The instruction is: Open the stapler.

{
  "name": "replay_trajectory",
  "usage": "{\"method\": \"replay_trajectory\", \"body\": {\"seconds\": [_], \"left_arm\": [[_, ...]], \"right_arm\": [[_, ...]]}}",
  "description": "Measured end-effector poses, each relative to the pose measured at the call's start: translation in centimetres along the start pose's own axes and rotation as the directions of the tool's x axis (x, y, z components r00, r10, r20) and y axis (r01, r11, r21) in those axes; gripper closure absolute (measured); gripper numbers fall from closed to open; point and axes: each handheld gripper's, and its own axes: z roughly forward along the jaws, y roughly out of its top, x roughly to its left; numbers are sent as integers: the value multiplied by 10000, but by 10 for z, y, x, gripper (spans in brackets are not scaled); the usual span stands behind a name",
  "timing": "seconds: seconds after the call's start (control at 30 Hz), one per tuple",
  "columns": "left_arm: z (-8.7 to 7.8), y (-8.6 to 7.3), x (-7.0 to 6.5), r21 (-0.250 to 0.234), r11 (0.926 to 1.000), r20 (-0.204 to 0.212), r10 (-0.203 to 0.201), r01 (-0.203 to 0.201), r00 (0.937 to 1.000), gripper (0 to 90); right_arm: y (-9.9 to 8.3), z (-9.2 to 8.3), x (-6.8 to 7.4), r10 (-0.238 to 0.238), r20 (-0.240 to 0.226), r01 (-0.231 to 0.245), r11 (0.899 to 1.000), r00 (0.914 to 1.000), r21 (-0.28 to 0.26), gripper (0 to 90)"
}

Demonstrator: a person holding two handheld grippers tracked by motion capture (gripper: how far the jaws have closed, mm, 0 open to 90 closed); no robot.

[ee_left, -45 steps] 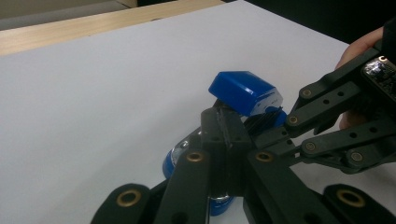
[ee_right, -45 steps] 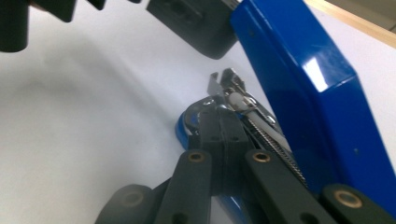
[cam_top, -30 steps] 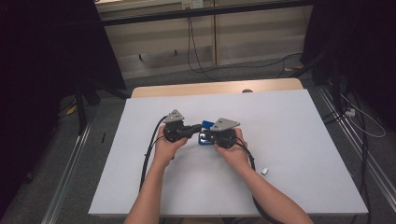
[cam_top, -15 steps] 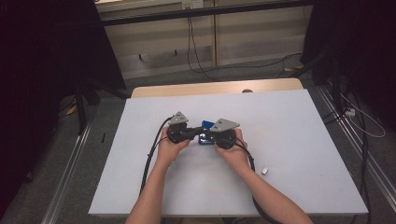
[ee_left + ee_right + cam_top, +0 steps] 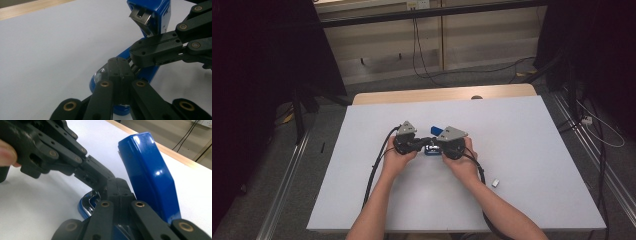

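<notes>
Where both grippers meet mid-desk (image 5: 522, 150), blue stapler (image 5: 150, 17) hinged open between them, left gripper (image 5: 119, 65) fingers pressed together at its base, right gripper (image 5: 119, 185) fingers likewise closed, small silver object (image 5: 495, 183) nearby.

Across the high-view pictures, the left gripper (image 5: 424, 142) has moved rightward toward the right gripper (image 5: 435, 145), and the person's left hand (image 5: 398, 157) has travelled with it. The gap between the two grippers over the blue stapler (image 5: 435, 129) has narrowed, so that their tips now meet above the stapler's base at the middle of the worktop (image 5: 522, 150). The grey plate on the left gripper, which sat farther left one second ago, now lies closer to the grey plate on the right gripper.
</notes>
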Motion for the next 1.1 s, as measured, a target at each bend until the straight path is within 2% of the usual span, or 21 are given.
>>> {"method": "replay_trajectory", "body": {"seconds": [0.13,0.27,0.4,0.47,0.53,0.63,0.7,1.1], "left_arm": [[2,1,-2,135,9994,-131,319,-318,9994,900],[1,0,0,59,9999,-16,114,-114,9999,900],[2,0,1,48,9999,41,139,-139,9999,900],[2,0,1,39,9999,49,138,-139,9999,900],[2,0,1,30,9999,47,142,-142,9999,900],[1,0,1,38,10000,101,39,-40,9999,900],[2,0,1,10,10000,90,58,-58,9999,900],[2,0,2,3,9999,75,135,-135,9999,900]], "right_arm": [[3,-2,-1,18,208,-18,10000,9998,-12,900],[4,-4,-1,-261,415,261,9997,9988,14,900],[5,-7,-3,-310,548,311,9995,9980,-12,900],[6,-9,-3,-498,669,495,9988,9965,52,900],[7,-10,-4,-428,750,425,9991,9963,58,900],[8,-14,-5,-565,1113,571,9984,9922,-23,900],[8,-16,-7,-368,1056,375,9993,9937,-45,900],[10,-25,-13,-486,1794,453,9987,9826,225,900]]}}
